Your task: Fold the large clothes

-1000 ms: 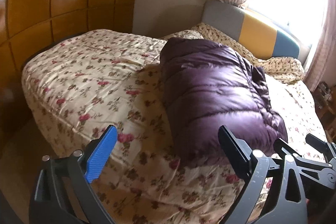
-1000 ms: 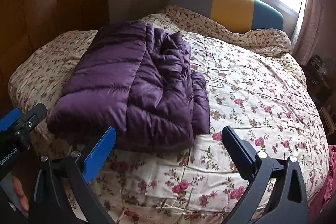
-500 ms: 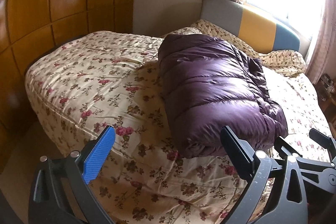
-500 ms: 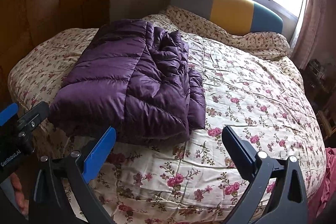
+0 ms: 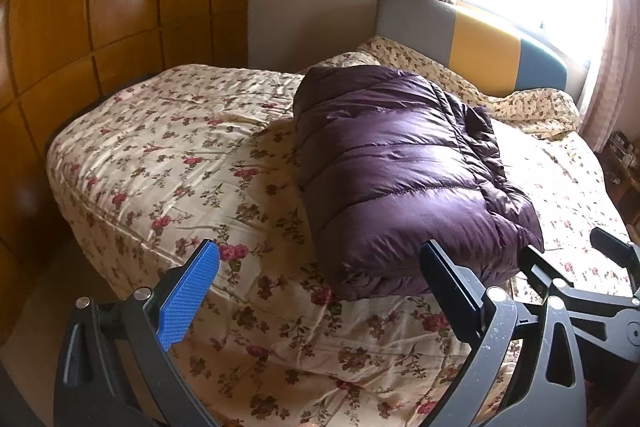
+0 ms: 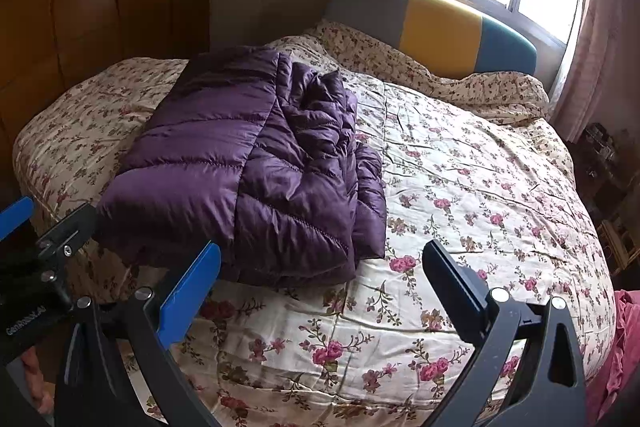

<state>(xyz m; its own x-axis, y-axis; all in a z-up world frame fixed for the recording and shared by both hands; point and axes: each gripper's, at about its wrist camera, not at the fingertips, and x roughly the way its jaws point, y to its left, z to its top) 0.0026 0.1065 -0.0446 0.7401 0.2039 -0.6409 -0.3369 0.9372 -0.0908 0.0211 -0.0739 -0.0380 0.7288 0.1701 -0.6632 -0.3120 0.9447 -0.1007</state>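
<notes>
Reading "GenRobot.AI" (image 6: 25, 319) — left tool (image 5: 318, 293)

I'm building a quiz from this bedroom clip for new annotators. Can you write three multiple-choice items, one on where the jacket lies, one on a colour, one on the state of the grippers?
1. Where does the purple puffer jacket lie?
A. On the floor
B. On the floral bedspread
C. Over the headboard

2. What colour is the middle panel of the headboard?
A. Yellow
B. Red
C. White

3. In what state are the left gripper and the right gripper?
A. Both shut on the jacket
B. One open, one shut
C. Both open and holding nothing

Answers:
1 B: the folded jacket rests flat on the bedspread in both views.
2 A: a yellow panel sits between a grey one and a teal one.
3 C: each pair of fingers stands wide apart, short of the jacket, with only bedspread between them.
</notes>
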